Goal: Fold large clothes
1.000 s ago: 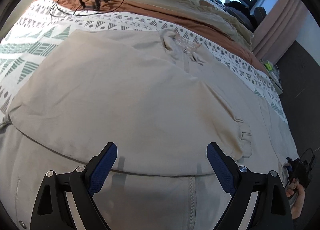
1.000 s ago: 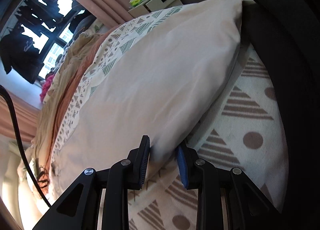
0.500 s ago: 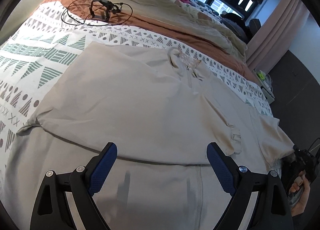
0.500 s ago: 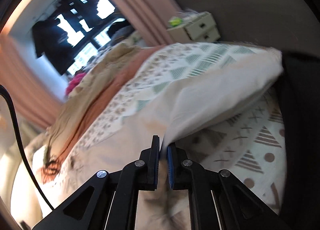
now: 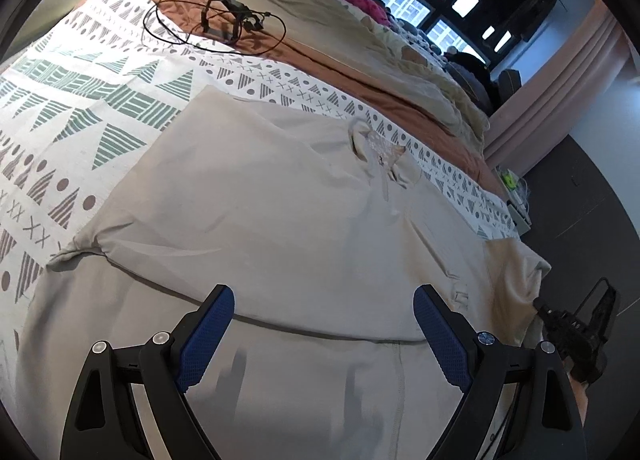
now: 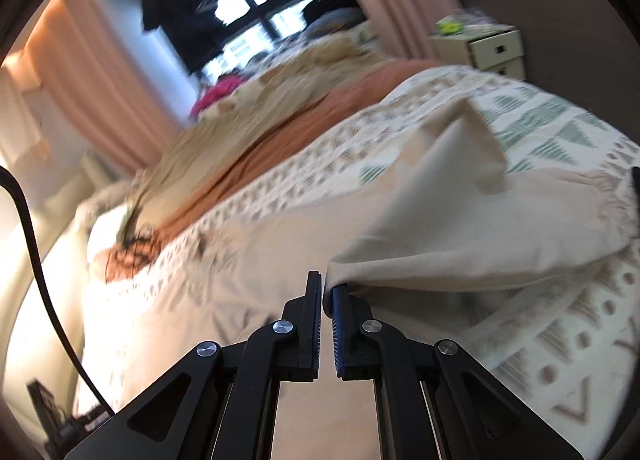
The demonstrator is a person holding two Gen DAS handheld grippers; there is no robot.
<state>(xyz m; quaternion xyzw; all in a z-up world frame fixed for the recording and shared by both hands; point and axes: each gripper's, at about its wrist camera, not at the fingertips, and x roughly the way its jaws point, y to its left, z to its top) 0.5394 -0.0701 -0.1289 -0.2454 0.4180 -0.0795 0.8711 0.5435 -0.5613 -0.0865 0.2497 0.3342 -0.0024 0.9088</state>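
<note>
My right gripper is clamped on the sleeve of the beige jacket spread over the bed; the left gripper hangs wide open, empty. I'd carry that sleeve across flat, keeping it taut.

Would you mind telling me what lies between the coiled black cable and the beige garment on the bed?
In the left wrist view, only patterned bedspread lies between the black cable and the beige garment.

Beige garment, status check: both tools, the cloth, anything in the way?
Left tool open, empty, above the beige garment. Right tool shut on its lifted sleeve. Cable far up the bed, clear of the garment.
</note>
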